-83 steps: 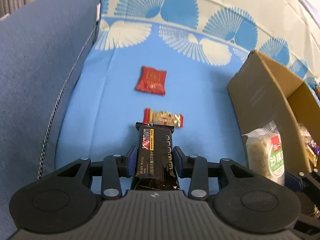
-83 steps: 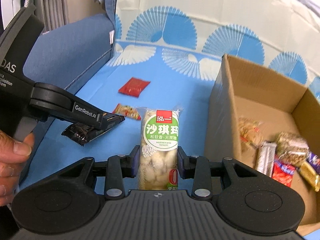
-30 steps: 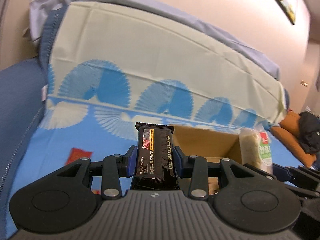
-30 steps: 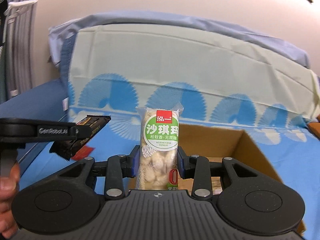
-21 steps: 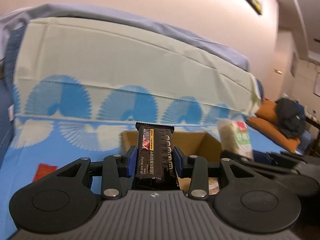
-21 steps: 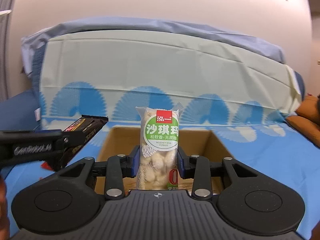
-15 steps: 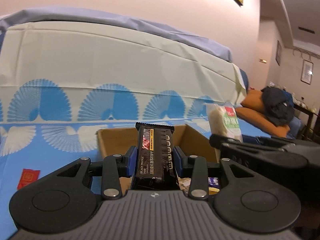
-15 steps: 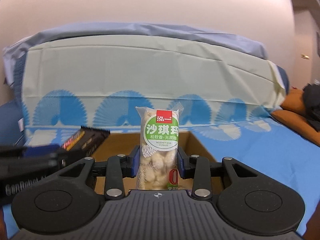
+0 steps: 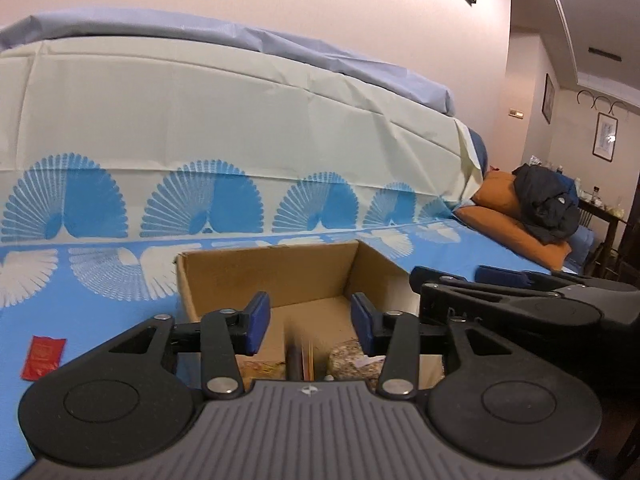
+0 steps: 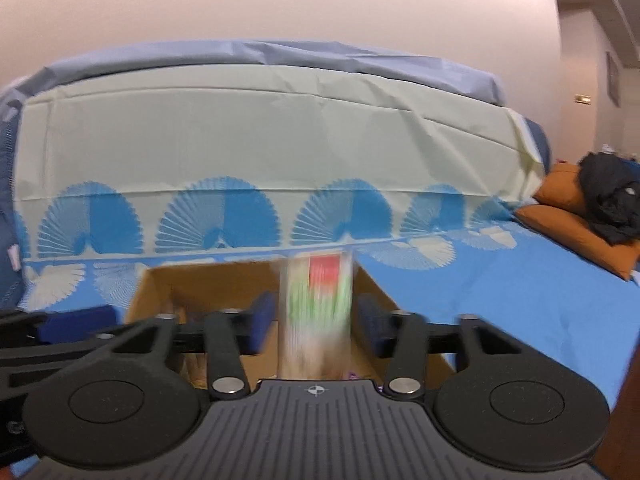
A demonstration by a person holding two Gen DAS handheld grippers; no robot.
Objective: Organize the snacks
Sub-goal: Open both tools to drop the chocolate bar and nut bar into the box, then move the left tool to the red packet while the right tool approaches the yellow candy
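Left gripper: jaws have just been opening and now stand apart, pads touching nothing. A second ago they clamped the dark chocolate bar upright; now only a dark vertical smear shows low in the gap, which I read as that bar dropping, edge-on and blurred. It sits over the near part of the cardboard box.

Right gripper: jaws have also just been opening. The green-and-white pastry pack is between them but clear of both pads, streaked downward by blur. I judge it is in free fall, not held. Half a second back it was sharp and gripped.

Box: open top, directly below both grippers, standing on the blue patterned sheet. Inside, near its front wall, I can see a pale granular packet and a tan wrapper edge; the rest is hidden by the gripper body.

Outward: red sachet lies flat on the sheet, well left of the box, toward the sheet's left edge. The small striped candy seen beside it earlier is out of frame now.

Judgement: both releases are made together, so two snacks go in at once. At least the sachet remains to be fetched.
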